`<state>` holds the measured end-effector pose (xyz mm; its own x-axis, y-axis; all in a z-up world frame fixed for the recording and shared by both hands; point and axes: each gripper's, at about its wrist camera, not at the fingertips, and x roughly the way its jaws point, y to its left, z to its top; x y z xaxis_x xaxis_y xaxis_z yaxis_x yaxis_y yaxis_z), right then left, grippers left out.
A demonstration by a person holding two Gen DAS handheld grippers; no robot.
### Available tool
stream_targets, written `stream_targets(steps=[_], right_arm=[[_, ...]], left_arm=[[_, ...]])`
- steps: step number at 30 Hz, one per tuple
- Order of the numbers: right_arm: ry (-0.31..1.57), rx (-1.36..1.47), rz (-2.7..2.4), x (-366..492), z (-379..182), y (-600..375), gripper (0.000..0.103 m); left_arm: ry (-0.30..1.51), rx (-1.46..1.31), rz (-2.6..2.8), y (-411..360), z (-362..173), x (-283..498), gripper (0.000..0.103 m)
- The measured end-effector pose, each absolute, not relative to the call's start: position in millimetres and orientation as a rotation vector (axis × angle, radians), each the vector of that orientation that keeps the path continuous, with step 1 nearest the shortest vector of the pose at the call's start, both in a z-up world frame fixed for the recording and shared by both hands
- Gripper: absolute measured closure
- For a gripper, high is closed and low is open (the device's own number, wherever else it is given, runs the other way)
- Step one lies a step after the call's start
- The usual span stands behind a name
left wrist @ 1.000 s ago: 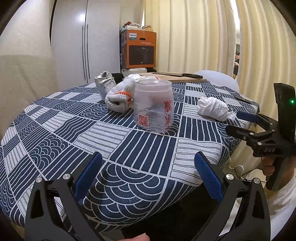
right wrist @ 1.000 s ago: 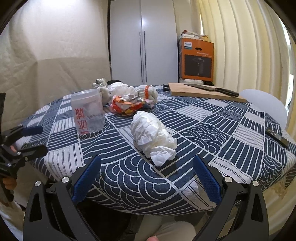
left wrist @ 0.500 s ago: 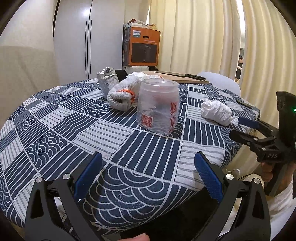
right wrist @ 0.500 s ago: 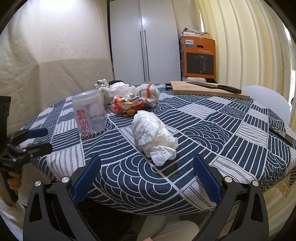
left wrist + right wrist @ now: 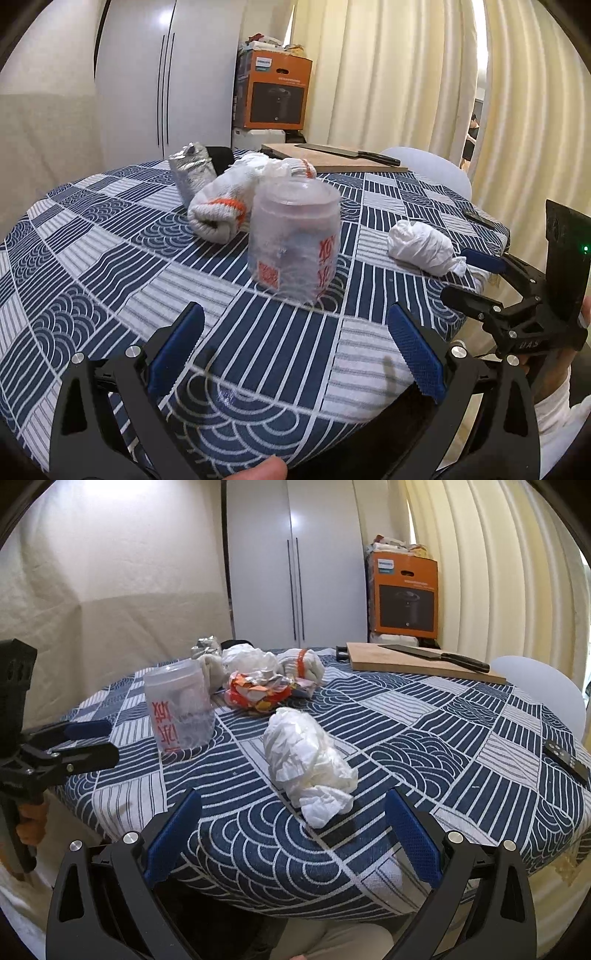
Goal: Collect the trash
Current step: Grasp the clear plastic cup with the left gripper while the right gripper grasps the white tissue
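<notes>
Both cameras are looking low across the table (image 5: 110, 266) from its near edge, each sitting just behind its own open jaws. The left wrist view is facing the clear plastic cup (image 5: 293, 236) from close by, with the right gripper (image 5: 469, 277) showing at its right edge. The right wrist view is facing the crumpled white tissue (image 5: 306, 760) from close by, with the left gripper (image 5: 96, 740) showing at its left edge. Both are sharing the cup, the tissue, the cutting board (image 5: 417, 662) and the orange box (image 5: 277, 94) behind.
</notes>
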<state>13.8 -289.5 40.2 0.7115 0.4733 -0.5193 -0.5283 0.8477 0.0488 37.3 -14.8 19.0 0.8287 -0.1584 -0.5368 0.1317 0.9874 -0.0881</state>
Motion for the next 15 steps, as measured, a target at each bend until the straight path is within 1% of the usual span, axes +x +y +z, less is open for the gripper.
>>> stream_targets(steps=[1, 3, 6, 7, 8, 13, 15], right_arm=[[0.546, -0.104, 0.559, 15, 41, -290, 0.008], [0.546, -0.099, 0.571, 18, 42, -291, 0.012], [0.553, -0.1, 0.585, 23, 43, -291, 0.015], [0.552, -0.1, 0.588, 25, 43, -291, 0.018], [0.553, -0.098, 0.594, 27, 43, -291, 0.022], [0.553, -0.086, 0.623, 33, 43, -292, 0.027], [0.553, -0.074, 0.638, 36, 44, -293, 0.031]], left_arm=[[0.575, -0.046, -0.155, -15, 19, 39, 0.006], [0.581, -0.045, -0.156, -17, 22, 45, 0.006], [0.587, -0.042, -0.151, -19, 26, 54, 0.006], [0.589, -0.043, -0.147, -19, 27, 56, 0.006], [0.594, -0.042, -0.139, -19, 28, 60, 0.006], [0.611, -0.042, -0.112, -21, 34, 73, 0.006], [0.615, -0.038, -0.109, -22, 37, 78, 0.008]])
